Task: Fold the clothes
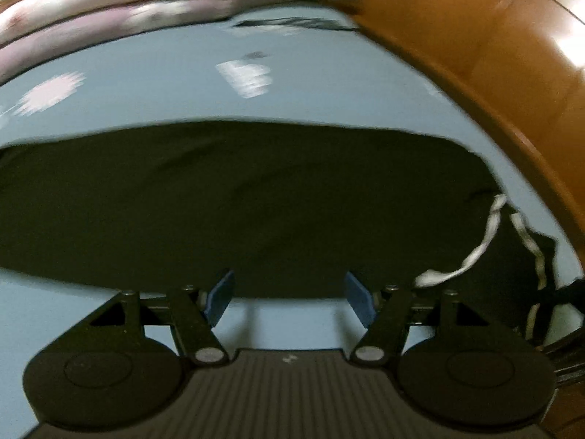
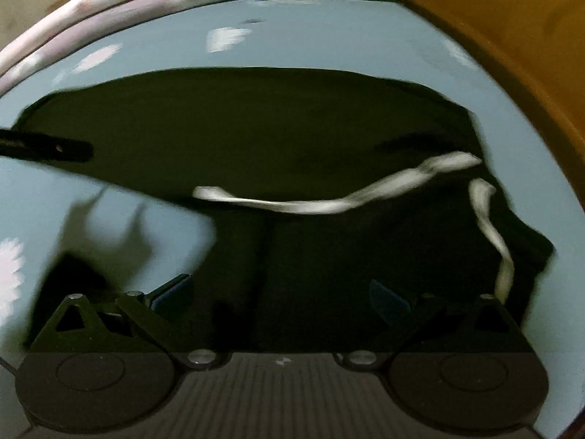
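Left wrist view first: my left gripper [image 1: 290,301] hangs with its blue pads [image 1: 221,300] well apart and nothing between them, only pale blue table [image 1: 292,84] showing through the gap. The dark garment [image 1: 237,201] lies flat across the middle of the frame, its near edge just above my fingertips. A white drawstring [image 1: 471,252] trails down the right side, so that end looks like the waistband. At the upper left sits a blurred pile of pinkish cloth [image 1: 102,3], out of the way, I'd guess so this piece has room to be folded.

Right wrist view now: my right gripper [image 2: 279,292] is over the garment [image 2: 256,124] itself, jaws spread wide, and I see no cloth pinched between the pads, though it's dark down there. The drawstring [image 2: 329,201] snakes across the centre and drops at the right. At the left edge a dark bar [image 2: 47,148] pokes in, probably my other tool. Both hands empty, garment spread out: I judge a fold is not yet begun.
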